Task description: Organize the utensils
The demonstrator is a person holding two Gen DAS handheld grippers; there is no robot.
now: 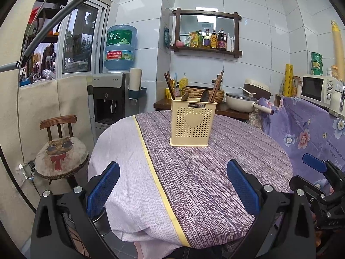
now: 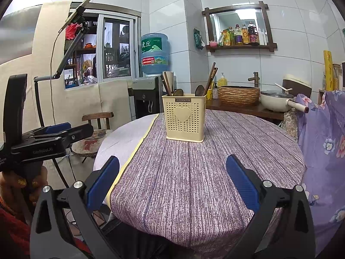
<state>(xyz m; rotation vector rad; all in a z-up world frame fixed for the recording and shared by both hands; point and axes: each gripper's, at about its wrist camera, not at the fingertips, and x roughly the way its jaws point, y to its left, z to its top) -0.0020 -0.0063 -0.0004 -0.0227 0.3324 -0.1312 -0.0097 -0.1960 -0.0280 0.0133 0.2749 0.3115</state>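
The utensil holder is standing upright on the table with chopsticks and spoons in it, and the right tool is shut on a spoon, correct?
Not quite. The right tool is open and holds nothing, as the right wrist view shows. The rest stands: the utensil holder is upright on the table with chopsticks and spoons in it.

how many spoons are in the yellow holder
2 show. One spoon has its bowl above the utensil holder rim left of centre; the other spoon stands right of it, beside the chopsticks. More may be hidden inside.
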